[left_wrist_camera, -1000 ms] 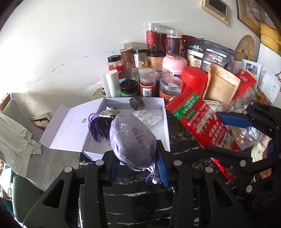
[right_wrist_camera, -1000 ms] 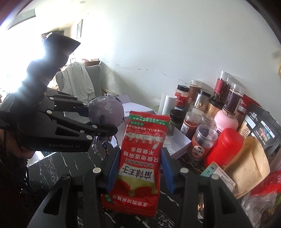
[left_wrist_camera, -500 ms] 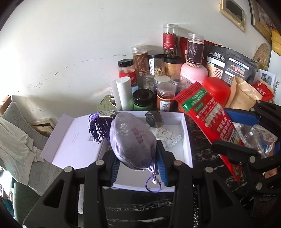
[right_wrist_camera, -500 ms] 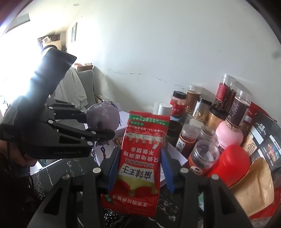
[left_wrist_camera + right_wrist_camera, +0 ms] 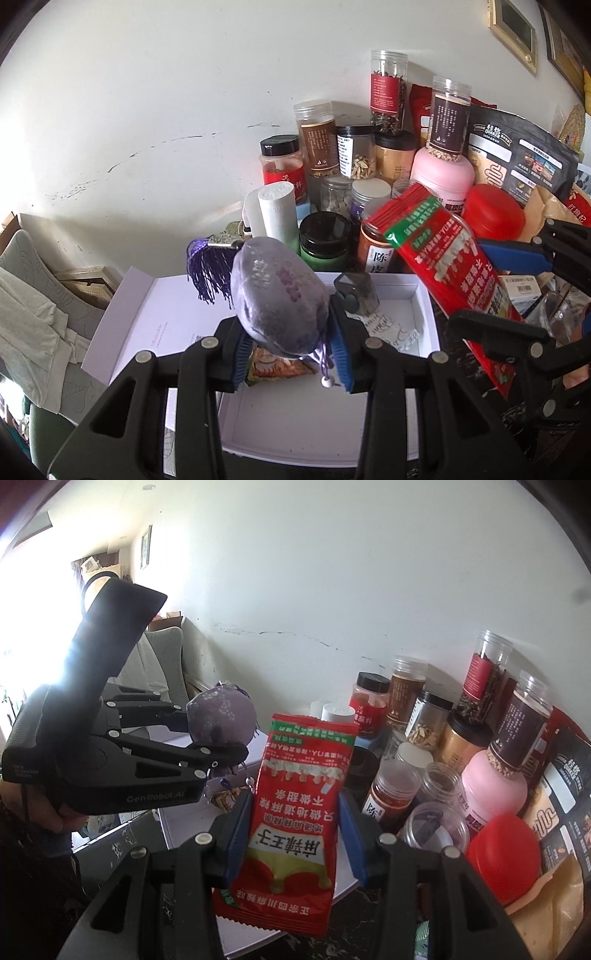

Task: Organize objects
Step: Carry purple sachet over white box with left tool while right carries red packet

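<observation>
My left gripper is shut on a purple cloth sachet with a dark purple tassel, held above an open white box. In the right wrist view the sachet sits in that gripper at the left. My right gripper is shut on a red snack packet with a green band, held upright. The packet shows at the right of the left wrist view, over the box's right edge. Inside the box lie a small dark object, a clear wrapper and a small orange packet.
Several jars and bottles crowd the wall behind the box, with a pink bottle, a red lid and a black bag to the right. The box lid lies open leftward. A chair with cloth stands left.
Both grippers have moved forward toward the wall with their loads. The white box has slid from ahead to right under the left gripper, and the jars appear closer.
</observation>
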Tool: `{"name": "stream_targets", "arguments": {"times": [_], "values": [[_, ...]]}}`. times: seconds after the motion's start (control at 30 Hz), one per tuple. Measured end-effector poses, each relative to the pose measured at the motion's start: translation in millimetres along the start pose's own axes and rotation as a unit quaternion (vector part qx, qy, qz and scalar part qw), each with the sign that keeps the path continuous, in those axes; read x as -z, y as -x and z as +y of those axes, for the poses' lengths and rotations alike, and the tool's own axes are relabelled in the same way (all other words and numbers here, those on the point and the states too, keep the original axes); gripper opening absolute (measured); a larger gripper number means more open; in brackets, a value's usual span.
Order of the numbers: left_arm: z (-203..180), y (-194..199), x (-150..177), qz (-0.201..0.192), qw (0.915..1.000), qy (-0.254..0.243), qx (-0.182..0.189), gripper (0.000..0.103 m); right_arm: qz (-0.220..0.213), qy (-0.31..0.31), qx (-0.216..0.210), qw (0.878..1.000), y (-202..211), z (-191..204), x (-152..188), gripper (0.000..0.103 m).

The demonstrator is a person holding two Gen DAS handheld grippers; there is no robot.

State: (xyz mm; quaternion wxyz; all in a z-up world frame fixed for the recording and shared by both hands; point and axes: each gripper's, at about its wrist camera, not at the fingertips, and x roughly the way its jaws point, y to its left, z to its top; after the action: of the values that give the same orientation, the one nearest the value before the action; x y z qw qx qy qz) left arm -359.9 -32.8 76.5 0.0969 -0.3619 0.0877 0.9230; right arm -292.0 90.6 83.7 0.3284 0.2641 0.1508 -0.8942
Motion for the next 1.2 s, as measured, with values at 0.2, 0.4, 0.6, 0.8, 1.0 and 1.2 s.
{"name": "stream_targets", "arguments": {"times": [0.2, 0.4, 0.6, 0.8, 1.0, 1.2], "values": [[2.4, -30.5, -9.8, 0.004, 0.9994, 0.0, 0.033, 0.036, 0.0, -0.014, -0.004, 1.0, -22.1, -17.0, -7.0, 0.046], [0.7, -61.7, -15.9, 0.015, 0.9984, -0.006, 0.055, 0.036, 0.012, -0.059, -0.01, 0.998, -50.3, -41.6, 0.6, 0.046], [1.7, -92.9, -11.4, 0.05, 0.9964, -0.001, 0.069, 0.036, 0.052, -0.061, -0.009, 0.997, -78.1, -51.2, 11.7, 0.046], [-5.8, -118.0, -2.6, 0.08, 0.9944, -0.014, 0.068, 0.036, 0.075, -0.053, -0.017, 0.996, -91.0, -43.5, 19.2, 0.046], [-10.1, -136.2, 6.2, 0.102, 0.9917, -0.023, 0.074, 0.036, 0.103, -0.057, -0.015, 0.993, -103.7, -39.2, 29.8, 0.046], [-11.1, -147.1, 13.6, 0.117, 0.9906, -0.029, 0.065, 0.036, 0.121, -0.073, -0.008, 0.99, -108.5, -44.2, 40.3, 0.046]]}}
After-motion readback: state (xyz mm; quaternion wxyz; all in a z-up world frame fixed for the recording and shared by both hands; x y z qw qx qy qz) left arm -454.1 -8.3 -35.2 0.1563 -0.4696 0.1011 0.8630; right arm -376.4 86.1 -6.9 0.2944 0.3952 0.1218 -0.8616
